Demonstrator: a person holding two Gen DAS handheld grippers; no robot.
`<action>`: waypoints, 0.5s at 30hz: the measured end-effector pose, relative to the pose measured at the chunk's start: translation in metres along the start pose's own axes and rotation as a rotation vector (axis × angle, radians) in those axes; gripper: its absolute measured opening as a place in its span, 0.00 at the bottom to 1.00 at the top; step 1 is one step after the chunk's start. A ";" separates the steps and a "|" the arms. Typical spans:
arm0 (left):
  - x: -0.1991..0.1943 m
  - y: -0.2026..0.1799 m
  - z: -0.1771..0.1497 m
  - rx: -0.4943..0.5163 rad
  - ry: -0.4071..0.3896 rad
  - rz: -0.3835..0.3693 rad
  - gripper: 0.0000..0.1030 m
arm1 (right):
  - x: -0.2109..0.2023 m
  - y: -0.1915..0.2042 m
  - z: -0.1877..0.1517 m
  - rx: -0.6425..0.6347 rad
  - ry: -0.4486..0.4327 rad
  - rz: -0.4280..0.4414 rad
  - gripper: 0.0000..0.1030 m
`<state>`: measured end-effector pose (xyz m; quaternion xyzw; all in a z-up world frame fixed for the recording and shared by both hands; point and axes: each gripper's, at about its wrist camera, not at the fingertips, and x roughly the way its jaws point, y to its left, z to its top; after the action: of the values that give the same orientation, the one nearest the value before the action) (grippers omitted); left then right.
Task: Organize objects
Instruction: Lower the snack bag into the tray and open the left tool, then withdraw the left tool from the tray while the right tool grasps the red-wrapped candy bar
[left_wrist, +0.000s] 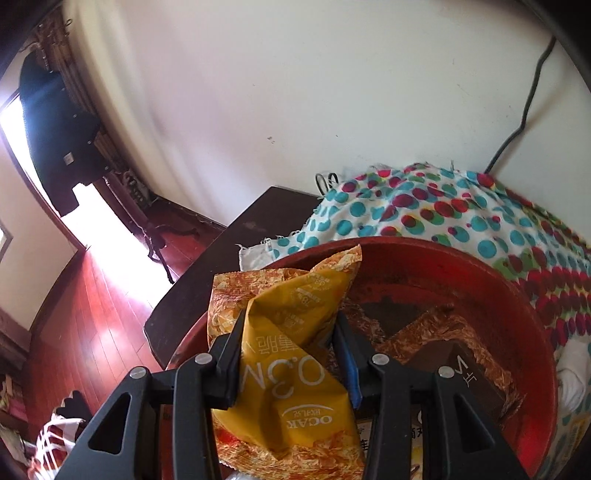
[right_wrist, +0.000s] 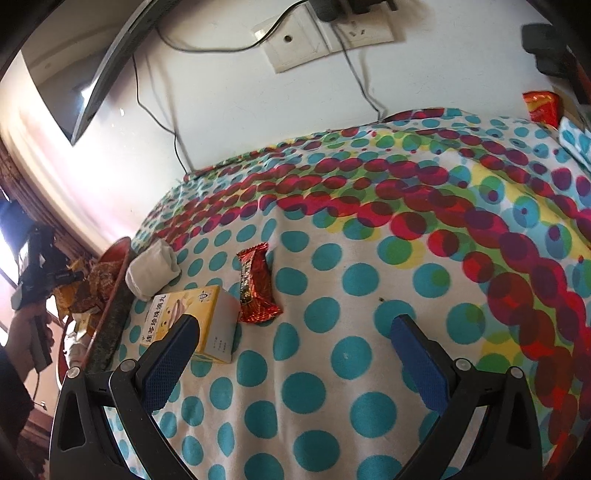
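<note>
My left gripper (left_wrist: 291, 320) is shut on a yellow snack packet (left_wrist: 295, 369) and holds it just above the near-left part of a round red basin (left_wrist: 480, 271). In the basin lie brown foil packets (left_wrist: 436, 328) and a dark box (left_wrist: 465, 373). My right gripper (right_wrist: 295, 322) stands open over the dotted cloth (right_wrist: 369, 258) with nothing between its fingers. Ahead of it lie a red snack packet (right_wrist: 256, 284), a yellow and white box (right_wrist: 199, 325) and a rolled white cloth (right_wrist: 151, 269). The basin (right_wrist: 114, 291) shows at the far left there.
The dotted cloth (left_wrist: 443, 218) covers a dark wooden table (left_wrist: 221, 266) set against a white wall. Scissors (left_wrist: 325, 182) lie at the table's back edge. An orange-red packet (right_wrist: 541, 107) sits far right. Cables and wall sockets (right_wrist: 325, 37) are behind, and a monitor (right_wrist: 110, 55) hangs upper left.
</note>
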<state>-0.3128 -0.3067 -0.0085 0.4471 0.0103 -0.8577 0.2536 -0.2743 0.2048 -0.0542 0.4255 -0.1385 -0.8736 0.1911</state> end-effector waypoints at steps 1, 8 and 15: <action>0.003 0.001 0.000 -0.010 0.009 -0.010 0.42 | 0.003 0.004 0.002 -0.013 0.010 -0.005 1.00; 0.013 -0.006 -0.008 0.050 0.009 0.027 0.47 | 0.018 0.047 0.026 -0.140 0.015 -0.060 1.00; -0.005 0.008 -0.028 -0.007 -0.013 -0.106 0.84 | 0.053 0.060 0.036 -0.237 0.076 -0.201 0.64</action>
<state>-0.2860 -0.3047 -0.0200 0.4395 0.0354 -0.8728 0.2092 -0.3198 0.1301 -0.0449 0.4446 0.0163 -0.8817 0.1569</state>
